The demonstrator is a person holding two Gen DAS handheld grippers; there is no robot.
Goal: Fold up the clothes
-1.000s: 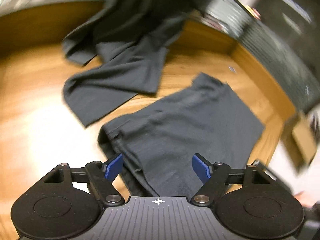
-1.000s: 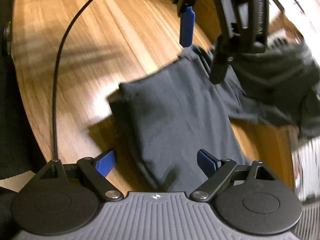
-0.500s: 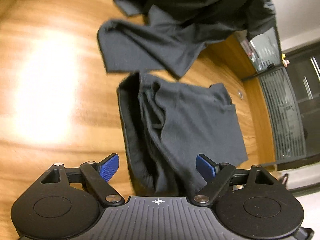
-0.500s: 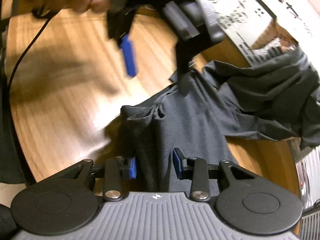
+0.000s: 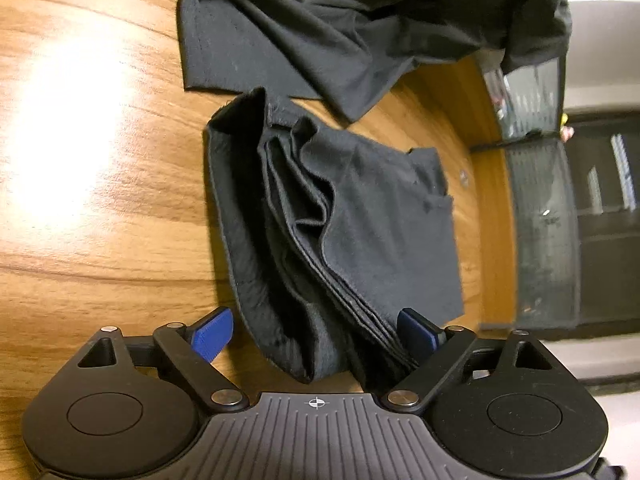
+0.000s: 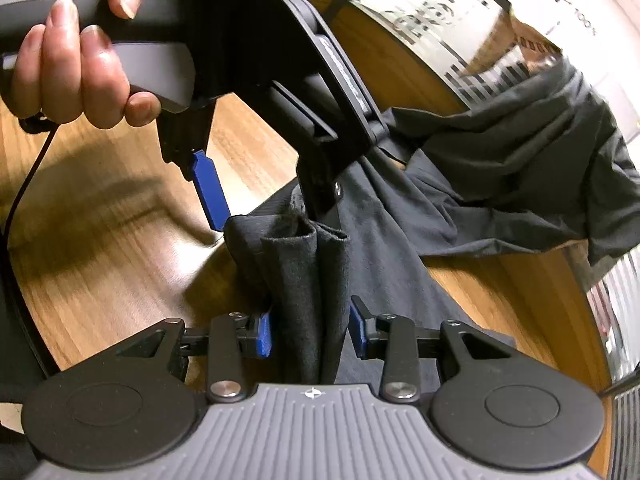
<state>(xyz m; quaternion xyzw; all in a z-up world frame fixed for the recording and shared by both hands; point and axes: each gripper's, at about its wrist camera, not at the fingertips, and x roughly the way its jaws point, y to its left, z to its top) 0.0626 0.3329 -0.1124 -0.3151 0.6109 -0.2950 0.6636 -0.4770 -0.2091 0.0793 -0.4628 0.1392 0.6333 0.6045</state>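
Observation:
A folded dark grey garment [image 5: 360, 216] lies on the wooden table [image 5: 80, 200]. Its near edge is bunched into layered folds. My left gripper [image 5: 316, 336] is open, its blue pads on either side of that bunched edge. My right gripper [image 6: 312, 330] is shut on a raised fold of the same garment [image 6: 308, 272]. In the right wrist view the left gripper [image 6: 276, 200] reaches down to the far end of that fold, held by a hand [image 6: 76, 56]. A second dark garment [image 5: 340, 20] lies loose beyond, also in the right wrist view [image 6: 520, 168].
The table has a raised wooden rim [image 5: 492, 208] on the far side. A dark mesh panel [image 5: 544, 232] stands past the rim. A black cable [image 6: 16, 208] hangs at the left of the right wrist view.
My right gripper went from open to shut on the garment's edge and lifted it into a ridge. My left gripper moved in over the other end of that edge and stays open.

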